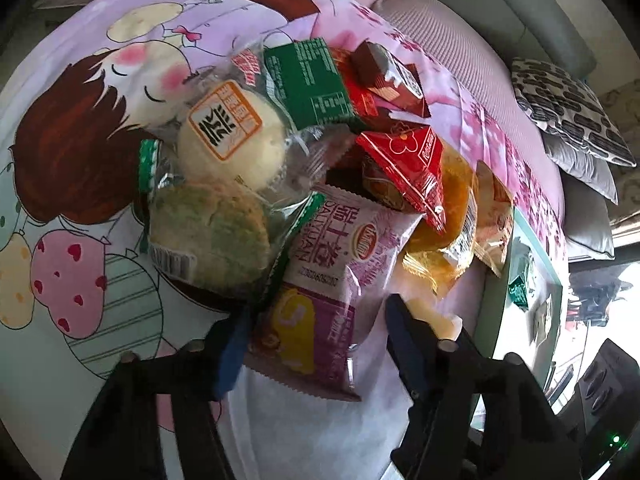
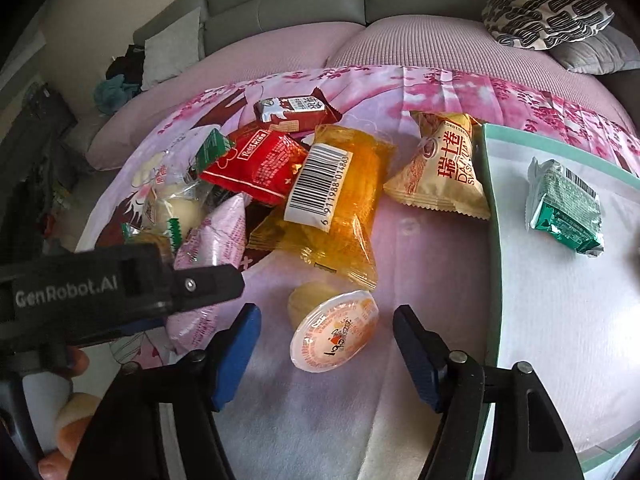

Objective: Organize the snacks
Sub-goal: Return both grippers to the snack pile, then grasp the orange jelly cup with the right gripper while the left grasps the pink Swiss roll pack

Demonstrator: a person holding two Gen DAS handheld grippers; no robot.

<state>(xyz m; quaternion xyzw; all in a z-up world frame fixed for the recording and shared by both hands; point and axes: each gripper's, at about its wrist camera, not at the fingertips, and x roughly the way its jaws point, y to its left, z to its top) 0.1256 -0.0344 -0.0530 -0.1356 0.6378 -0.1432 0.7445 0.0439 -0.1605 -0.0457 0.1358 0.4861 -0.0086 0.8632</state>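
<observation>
Your right gripper (image 2: 326, 338) gapes wide, holding nothing; jelly cup (image 2: 334, 330) lies on its side between the fingers. Your left gripper (image 1: 316, 332), wide open too, straddles the purple roll packet (image 1: 328, 280) without clamping it.

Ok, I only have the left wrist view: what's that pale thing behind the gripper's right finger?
Observer: A jelly cup on its side, printed lid toward the right camera.
Operator: Is the right gripper holding it?
Observer: No. The right gripper is open, fingers either side of the cup, not touching.
Operator: And that green blur in the tray?
Observer: A green foil packet lying flat on the tray liner.
</observation>
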